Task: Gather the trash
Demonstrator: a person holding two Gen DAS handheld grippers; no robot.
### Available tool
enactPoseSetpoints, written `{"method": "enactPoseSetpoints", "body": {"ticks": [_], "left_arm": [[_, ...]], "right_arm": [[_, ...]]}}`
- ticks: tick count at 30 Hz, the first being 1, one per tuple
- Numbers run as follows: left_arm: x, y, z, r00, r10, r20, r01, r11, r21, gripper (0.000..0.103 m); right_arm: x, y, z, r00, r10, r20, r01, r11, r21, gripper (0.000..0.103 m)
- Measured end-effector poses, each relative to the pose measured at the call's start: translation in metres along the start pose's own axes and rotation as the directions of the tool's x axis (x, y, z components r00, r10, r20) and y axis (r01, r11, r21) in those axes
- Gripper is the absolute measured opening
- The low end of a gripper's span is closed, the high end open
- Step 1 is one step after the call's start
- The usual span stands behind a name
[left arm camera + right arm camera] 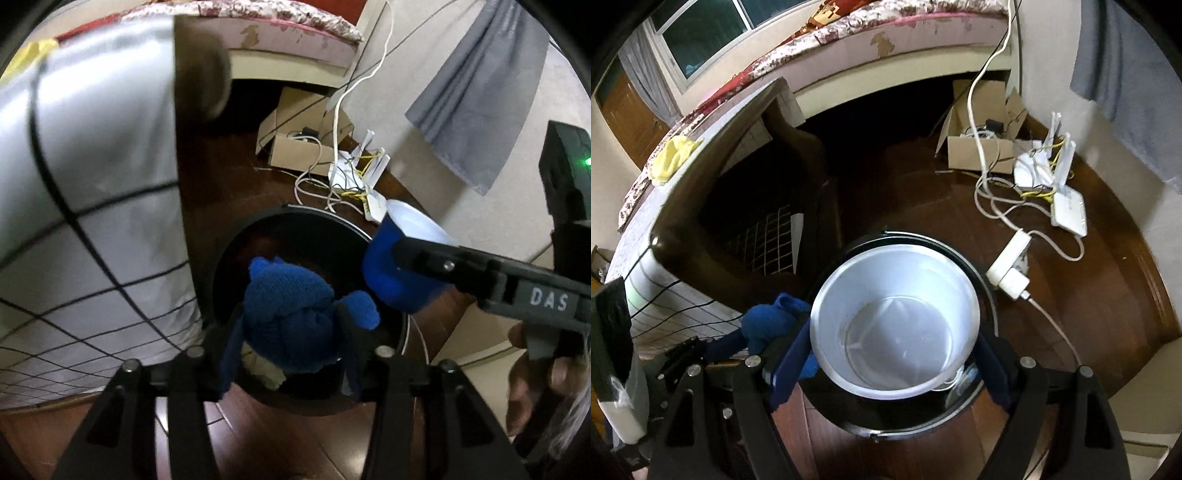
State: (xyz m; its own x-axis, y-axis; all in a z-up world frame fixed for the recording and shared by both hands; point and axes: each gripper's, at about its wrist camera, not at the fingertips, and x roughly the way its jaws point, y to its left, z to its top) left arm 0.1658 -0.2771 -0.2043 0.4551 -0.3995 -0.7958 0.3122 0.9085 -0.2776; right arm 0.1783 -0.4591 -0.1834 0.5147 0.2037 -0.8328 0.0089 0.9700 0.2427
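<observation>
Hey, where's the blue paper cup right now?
The blue paper cup is clamped in the right gripper, held over the black bin on the floor, just right of the blue cloth held by the left gripper.

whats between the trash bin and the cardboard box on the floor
Mostly bare dark wood floor, plus loose white cables trailing from the cardboard box toward the black trash bin. The right wrist view shows it best.

Both tools clamped — left tool (pixel 291 332), right tool (pixel 894 350) — side by side.
</observation>
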Motion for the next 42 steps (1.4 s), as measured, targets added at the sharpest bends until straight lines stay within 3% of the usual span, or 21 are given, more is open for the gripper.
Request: {"method": "enactPoseSetpoints", "body": {"ticks": [1,2,4,7,27,42], "left_arm": [[0.003,0.0,0.0,1.0,0.008,-0.002,-0.008,1.0,-0.002,0.07],[0.006,-0.002,0.0,1.0,0.019,-0.002,-0.019,1.0,0.004,0.076],[0.01,-0.007,-0.001,1.0,0.029,-0.004,-0.029,0.999,0.028,0.077],[0.014,-0.009,-0.001,0.999,0.04,-0.008,-0.039,0.998,0.041,0.082],[0.0,-0.006,-0.002,0.998,0.065,0.008,-0.065,0.997,0.037,0.088],[-0.036,-0.004,-0.003,0.995,0.081,0.058,-0.084,0.995,0.056,0.088]], "right_arm": [[0.003,-0.002,0.0,1.0,-0.01,-0.002,0.01,1.0,0.008,0.085],[0.007,-0.005,0.001,1.0,-0.018,-0.006,0.018,1.0,0.022,0.089],[0.01,-0.012,0.001,1.0,-0.029,-0.009,0.03,0.998,0.053,0.095],[0.009,-0.023,0.0,0.999,-0.048,-0.006,0.048,0.995,0.086,0.096],[-0.014,-0.026,-0.007,0.996,-0.089,0.009,0.087,0.989,0.12,0.097],[-0.042,-0.015,-0.023,0.995,-0.09,0.033,0.085,0.987,0.136,0.097]]}}
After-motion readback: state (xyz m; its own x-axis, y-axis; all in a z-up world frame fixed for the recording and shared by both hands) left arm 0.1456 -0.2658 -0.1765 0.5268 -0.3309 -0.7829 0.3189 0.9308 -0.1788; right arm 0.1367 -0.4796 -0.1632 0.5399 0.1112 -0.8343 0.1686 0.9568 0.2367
